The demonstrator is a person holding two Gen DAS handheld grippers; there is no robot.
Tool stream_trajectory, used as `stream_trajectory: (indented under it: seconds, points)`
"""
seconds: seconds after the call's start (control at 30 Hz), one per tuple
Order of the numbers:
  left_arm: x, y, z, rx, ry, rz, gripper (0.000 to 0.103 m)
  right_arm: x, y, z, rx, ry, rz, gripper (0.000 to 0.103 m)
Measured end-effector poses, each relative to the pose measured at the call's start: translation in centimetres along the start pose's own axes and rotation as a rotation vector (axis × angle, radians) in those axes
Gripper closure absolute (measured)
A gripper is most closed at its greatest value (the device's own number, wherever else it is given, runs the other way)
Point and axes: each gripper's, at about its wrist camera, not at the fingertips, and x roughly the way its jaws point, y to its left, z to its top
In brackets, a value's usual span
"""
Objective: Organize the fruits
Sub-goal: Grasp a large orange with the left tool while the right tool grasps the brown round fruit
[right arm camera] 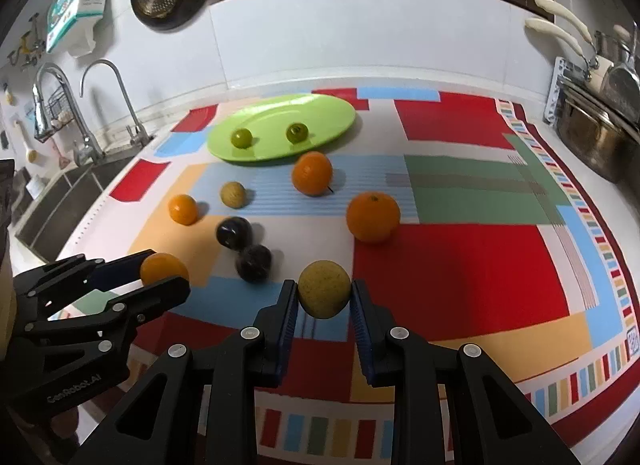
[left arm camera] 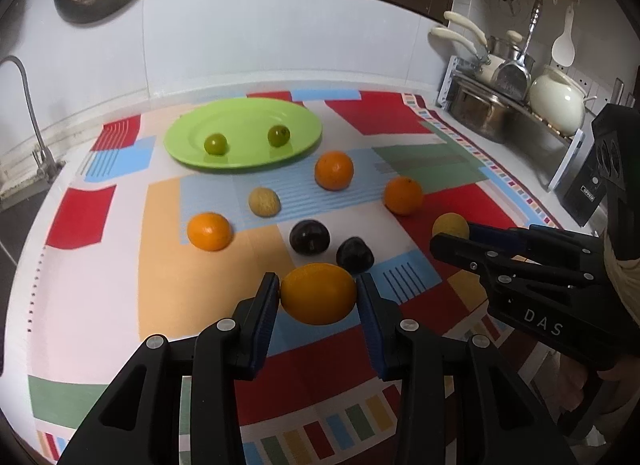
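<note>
Fruits counted: four oranges, two tan rough-skinned round ones, two dark glossy plums, two small green ones. Left gripper [left arm camera: 318,295] clamps one smooth orange [left arm camera: 319,294] between its blue ribbed pads, at 6 o'clock in its view. Right gripper [right arm camera: 324,297] pinches one speckled tan fruit [right arm camera: 324,294] at 6 o'clock likewise. Green plastic plate [left arm camera: 240,111] at 11 o'clock carries both green fruits [left arm camera: 215,144]. Three oranges, one tan fruit and both plums [left arm camera: 309,236] lie loose on the patchwork mat [left arm camera: 168,265], between plate and grippers.
</note>
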Motion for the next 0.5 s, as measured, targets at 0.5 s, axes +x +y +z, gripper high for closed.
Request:
stream_trajectory:
  seconds: [0.5]
  points:
    - [-3.2,1.7,2.5,0.001,-0.082,0.032,0.064,-1.9,2.3,3.5,-0.03,-0.074,0.059,0.075]
